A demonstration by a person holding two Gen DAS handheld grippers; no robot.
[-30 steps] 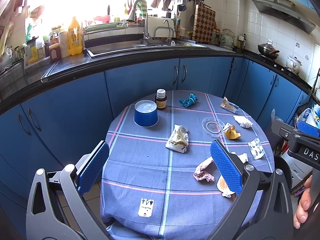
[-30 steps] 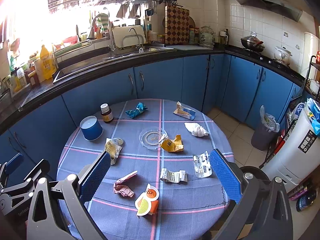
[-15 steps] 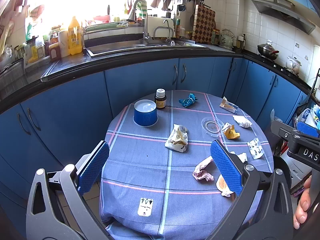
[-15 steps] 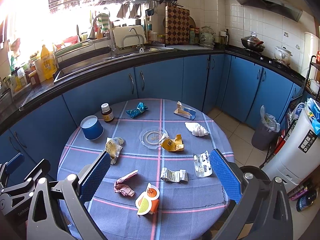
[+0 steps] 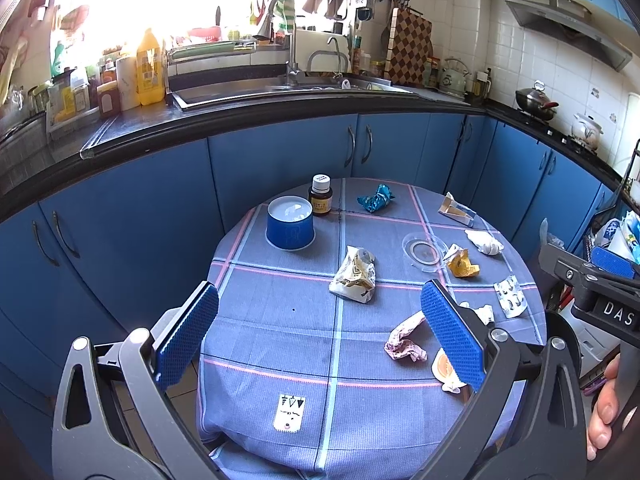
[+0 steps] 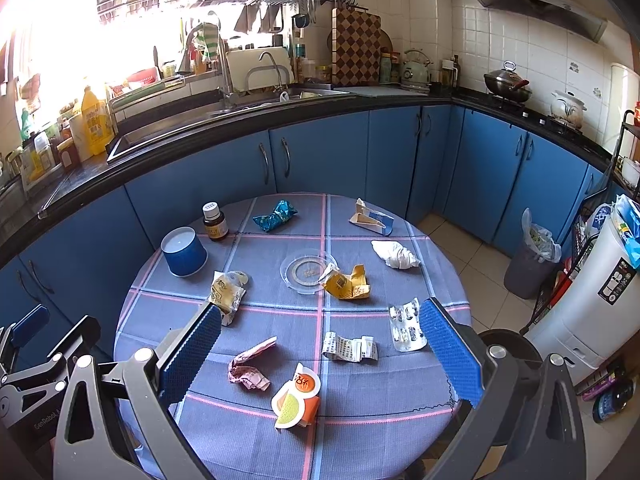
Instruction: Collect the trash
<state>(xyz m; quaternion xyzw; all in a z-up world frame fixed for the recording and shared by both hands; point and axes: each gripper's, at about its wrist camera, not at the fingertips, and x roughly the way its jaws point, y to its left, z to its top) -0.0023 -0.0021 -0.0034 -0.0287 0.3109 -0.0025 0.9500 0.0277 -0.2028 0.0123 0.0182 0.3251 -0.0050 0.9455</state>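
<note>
- The round worktop [image 6: 360, 432], covered by a blue checked cloth, stands in front of a curved run of blue kitchen cabinets [image 6: 320, 160] and carries all the scattered trash.
- The left gripper [image 5: 320, 344] hangs over the near edge of the worktop with its jaws spread wide and nothing between its blue pads; a hand [image 5: 604, 412] shows at the right edge of that view.
- The right gripper [image 6: 320, 352] is likewise wide open and empty above the near part of the worktop.
- A lined bin [image 6: 532, 260] stands on the floor to the right of the worktop, well apart from it.
- A blue paper cup [image 6: 184, 254] sits upside down at the far left, with a small brown bottle [image 6: 215, 222] just beside it.
- A clear plastic lid [image 6: 306, 272] lies near the middle, and a crumpled yellow wrapper [image 6: 348, 282] touches its right rim.
- A pale crumpled packet [image 6: 228, 294] lies left of the lid.
- A white tissue wad [image 6: 394, 255] and a torn carton piece [image 6: 372, 218] lie at the far right; a blue-green wrapper [image 6: 276, 216] lies at the far edge.
- A pill blister [image 6: 406, 330] lies by the right gripper's right pad, with a folded printed slip [image 6: 350, 348] beside it.
- A pink crumpled wrapper [image 6: 248, 368] and an orange-and-yellow peel lid [image 6: 298, 396] lie nearest, between the right gripper's pads in its view.
</note>
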